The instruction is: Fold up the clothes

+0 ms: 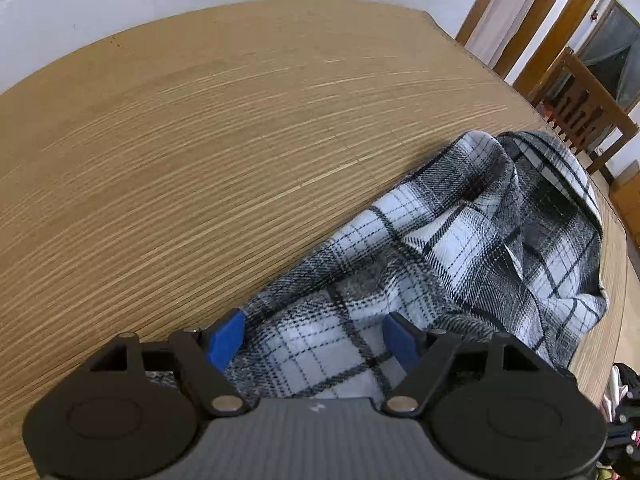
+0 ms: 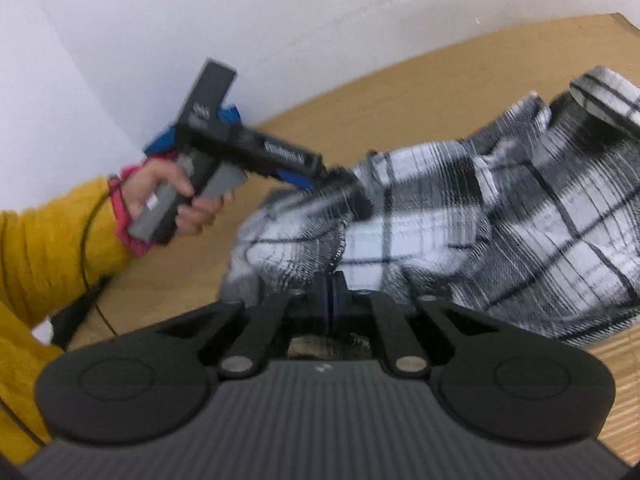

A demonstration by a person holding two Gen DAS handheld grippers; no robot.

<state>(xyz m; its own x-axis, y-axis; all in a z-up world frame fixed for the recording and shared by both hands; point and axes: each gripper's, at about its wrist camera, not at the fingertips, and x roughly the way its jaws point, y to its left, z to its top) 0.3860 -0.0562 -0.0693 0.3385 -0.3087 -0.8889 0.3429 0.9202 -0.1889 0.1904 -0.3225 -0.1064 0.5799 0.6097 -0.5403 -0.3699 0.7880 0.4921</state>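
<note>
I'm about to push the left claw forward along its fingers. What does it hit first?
The plaid shirt. Its near edge already lies between the open blue fingers of the left claw, so cloth comes first, with the wooden table probably right underneath.

Black-and-white plaid shirt (image 1: 460, 248), tan table (image 1: 180, 140)

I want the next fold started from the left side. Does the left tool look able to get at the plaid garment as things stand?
Probably yes. The left tool is open, its blue pads either side of the plaid garment, which lies crumpled on the wooden table. Nothing lies between them.
</note>
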